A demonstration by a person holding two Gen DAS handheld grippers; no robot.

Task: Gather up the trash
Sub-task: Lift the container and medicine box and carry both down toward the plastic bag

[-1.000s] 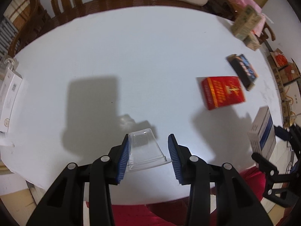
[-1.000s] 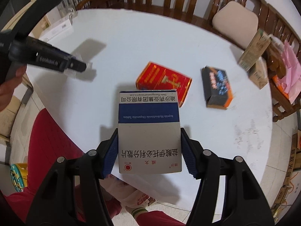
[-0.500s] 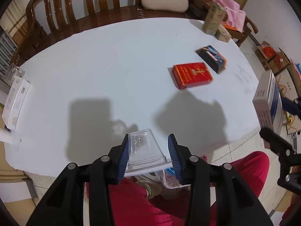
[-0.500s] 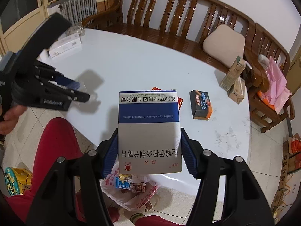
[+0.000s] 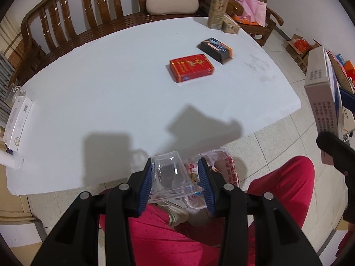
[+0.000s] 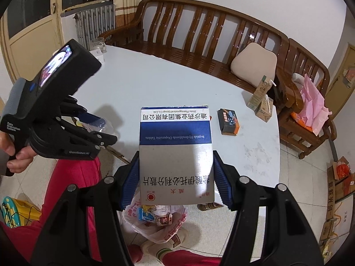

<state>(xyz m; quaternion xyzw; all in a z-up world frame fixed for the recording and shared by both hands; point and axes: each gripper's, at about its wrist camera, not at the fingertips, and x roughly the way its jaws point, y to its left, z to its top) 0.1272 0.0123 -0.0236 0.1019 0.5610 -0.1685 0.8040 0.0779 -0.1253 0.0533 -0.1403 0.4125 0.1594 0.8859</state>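
My left gripper (image 5: pixel 175 177) is shut on a clear plastic container (image 5: pixel 169 176), held off the table's near edge above a white plastic trash bag (image 5: pixel 218 166) on the floor. My right gripper (image 6: pixel 175 177) is shut on a white and blue medicine box (image 6: pixel 175 153), held above the same trash bag (image 6: pixel 155 219), which holds several wrappers. The box also shows at the right edge of the left wrist view (image 5: pixel 321 102). The left gripper shows at the left of the right wrist view (image 6: pixel 88 130). A red box (image 5: pixel 192 67) and a black box (image 5: pixel 216 48) lie on the white table (image 5: pixel 111 84).
Two drink cartons (image 5: pixel 221 18) stand at the table's far right edge. A white box (image 5: pixel 18 122) and a glass (image 5: pixel 13 90) sit at the left edge. A wooden bench (image 6: pixel 199 33) with a cushion (image 6: pixel 254 61) runs behind. The person's red-trousered legs (image 5: pixel 281 190) flank the bag.
Both grippers have pulled back and up from the table with their items, and now hang past the near edge over the trash bag on the floor.
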